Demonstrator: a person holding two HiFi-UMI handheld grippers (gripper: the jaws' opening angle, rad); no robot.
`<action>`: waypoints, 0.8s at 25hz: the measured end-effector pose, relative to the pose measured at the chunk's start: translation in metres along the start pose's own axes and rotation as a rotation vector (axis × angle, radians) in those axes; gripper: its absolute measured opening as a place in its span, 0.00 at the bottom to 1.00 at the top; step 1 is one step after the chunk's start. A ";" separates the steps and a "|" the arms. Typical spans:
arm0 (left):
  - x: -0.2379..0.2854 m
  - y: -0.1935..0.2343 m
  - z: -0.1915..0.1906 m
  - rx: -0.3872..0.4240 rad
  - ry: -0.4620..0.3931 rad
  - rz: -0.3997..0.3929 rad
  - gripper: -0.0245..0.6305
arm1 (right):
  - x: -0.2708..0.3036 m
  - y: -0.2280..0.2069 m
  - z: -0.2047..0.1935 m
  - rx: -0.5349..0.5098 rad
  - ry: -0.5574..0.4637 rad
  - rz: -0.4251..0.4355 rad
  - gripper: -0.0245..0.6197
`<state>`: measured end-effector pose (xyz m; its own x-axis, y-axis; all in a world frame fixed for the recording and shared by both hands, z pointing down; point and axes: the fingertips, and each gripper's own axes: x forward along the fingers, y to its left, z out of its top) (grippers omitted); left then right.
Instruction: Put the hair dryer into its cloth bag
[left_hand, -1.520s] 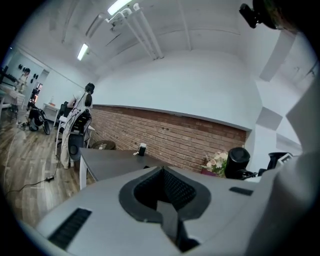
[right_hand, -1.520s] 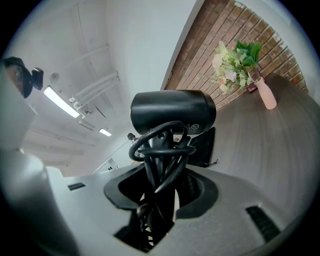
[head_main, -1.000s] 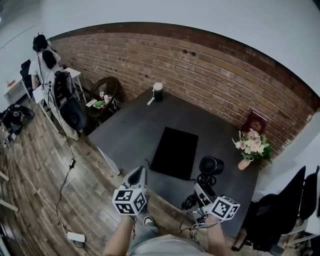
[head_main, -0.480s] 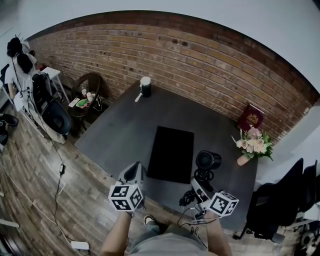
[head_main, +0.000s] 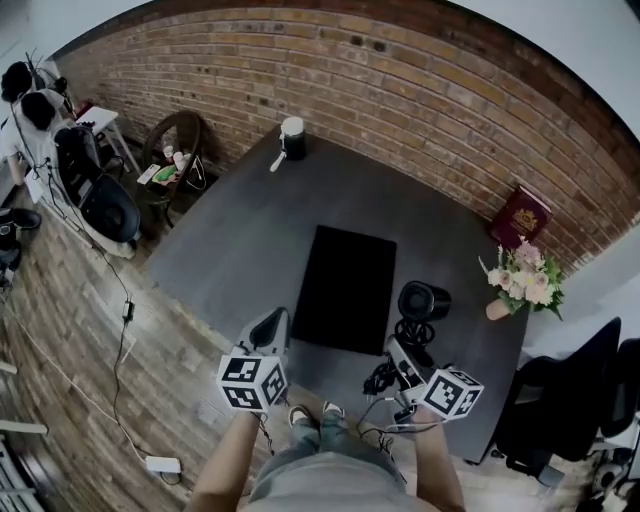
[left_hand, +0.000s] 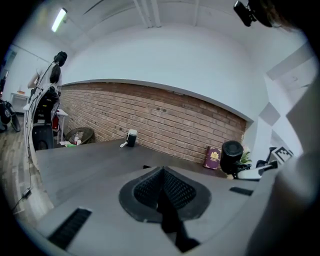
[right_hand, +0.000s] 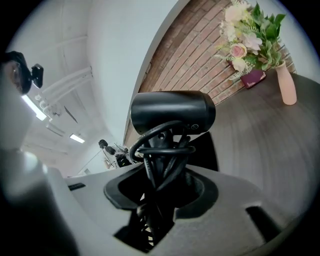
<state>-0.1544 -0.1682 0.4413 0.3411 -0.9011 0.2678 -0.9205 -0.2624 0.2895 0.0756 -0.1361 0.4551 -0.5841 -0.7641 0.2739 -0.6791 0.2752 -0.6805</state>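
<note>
The black cloth bag (head_main: 345, 290) lies flat in the middle of the dark table (head_main: 240, 240). Just right of the bag's near end stands the black hair dryer (head_main: 422, 300), its cord wound round the handle. My right gripper (head_main: 402, 352) is shut on that handle and cord; in the right gripper view the hair dryer (right_hand: 172, 112) rises straight out of the right gripper (right_hand: 161, 185). At the table's near edge, left of the bag's near corner, my left gripper (head_main: 270, 335) is shut with nothing in it. The left gripper (left_hand: 161, 187) shows closed and empty, with the hair dryer (left_hand: 231, 156) off to its right.
A white-capped black canister (head_main: 291, 138) stands at the table's far corner. A red book (head_main: 520, 215) leans on the brick wall, and flowers in a pink vase (head_main: 525, 280) stand at the right edge. A wicker basket (head_main: 180, 150) and a black chair (head_main: 570, 400) flank the table.
Both grippers have moved forward over the table's near edge and sunk a little, the hair dryer going with the right one. Neither grip has changed.
</note>
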 end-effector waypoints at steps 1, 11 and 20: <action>0.001 0.002 -0.005 -0.006 0.009 0.005 0.05 | 0.002 -0.004 -0.002 0.006 0.006 -0.003 0.28; 0.017 0.012 -0.088 -0.069 0.177 0.025 0.05 | 0.004 -0.053 -0.051 0.095 0.121 -0.089 0.28; 0.025 0.017 -0.130 -0.061 0.269 0.011 0.05 | 0.009 -0.074 -0.073 0.129 0.157 -0.117 0.28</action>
<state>-0.1365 -0.1500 0.5721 0.3770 -0.7776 0.5032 -0.9140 -0.2245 0.3380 0.0881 -0.1209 0.5579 -0.5734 -0.6835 0.4517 -0.6899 0.1054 -0.7162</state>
